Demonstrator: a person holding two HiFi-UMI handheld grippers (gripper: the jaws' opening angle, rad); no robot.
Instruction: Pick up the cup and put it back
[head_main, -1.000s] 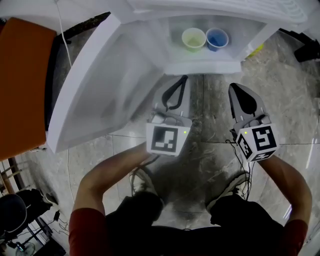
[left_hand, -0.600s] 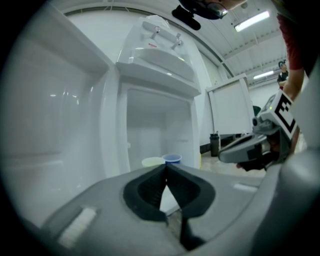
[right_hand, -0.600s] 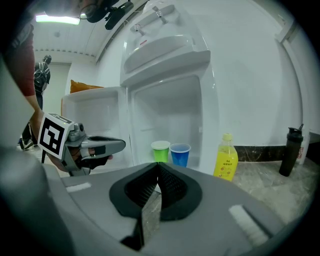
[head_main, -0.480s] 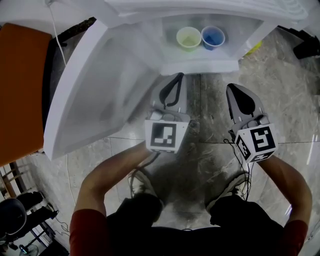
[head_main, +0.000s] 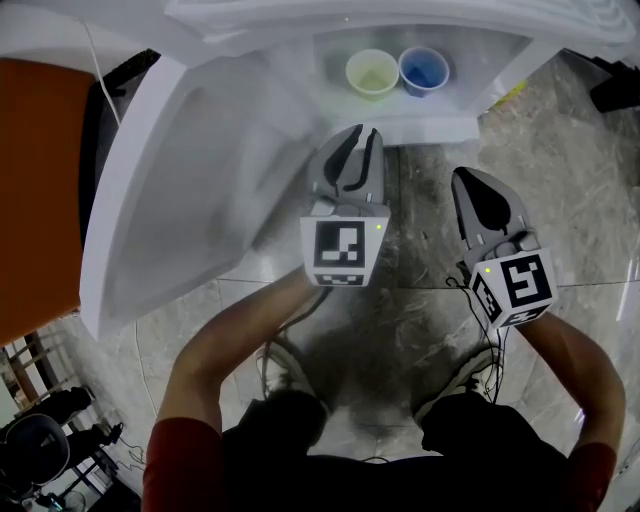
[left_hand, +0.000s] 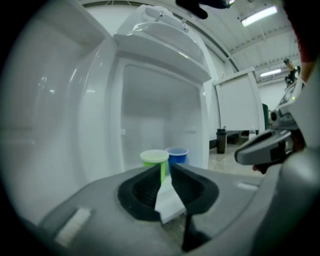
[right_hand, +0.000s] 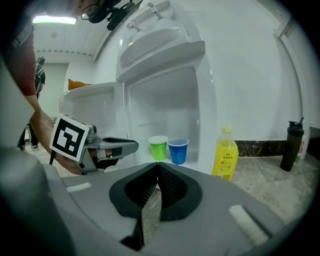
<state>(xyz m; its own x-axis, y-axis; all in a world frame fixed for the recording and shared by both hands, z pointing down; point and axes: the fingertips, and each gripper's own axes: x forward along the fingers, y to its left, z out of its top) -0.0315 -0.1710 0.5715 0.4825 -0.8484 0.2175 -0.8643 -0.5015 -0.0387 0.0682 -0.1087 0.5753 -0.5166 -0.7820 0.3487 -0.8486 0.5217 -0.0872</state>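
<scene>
- Standing upright and just beside each other on the shelf inside the fridge (head_main: 400, 130), the green cup (head_main: 372, 72) and the blue cup (head_main: 424, 68) are both untouched. They have not shifted over the last second.
- The left gripper (head_main: 361, 140) is what has changed. A second ago it hung back from the fridge with its jaws pressed together. Now it has pushed forward, its tips close to the front lip of the fridge, and the jaws are opening — a narrow gap so far, with nothing between them.
- Through that gap the left gripper view shows mostly the green cup, so this is probably the cup being approached, though which cup the task means cannot be told for sure.
- The right gripper (head_main: 468, 180) has kept its place in front of the fridge, farther back than the left one. Its jaws are pressed together and hold nothing.
- For the task, the reach has begun but the pick-up has not. The jaws look too narrow for a cup rim yet and would have to spread further before going in over the shelf.
- The fridge door (head_main: 170, 200) stands swung open on the left, and a yellow bottle (right_hand: 225, 152) stands just outside the fridge on the right.
</scene>
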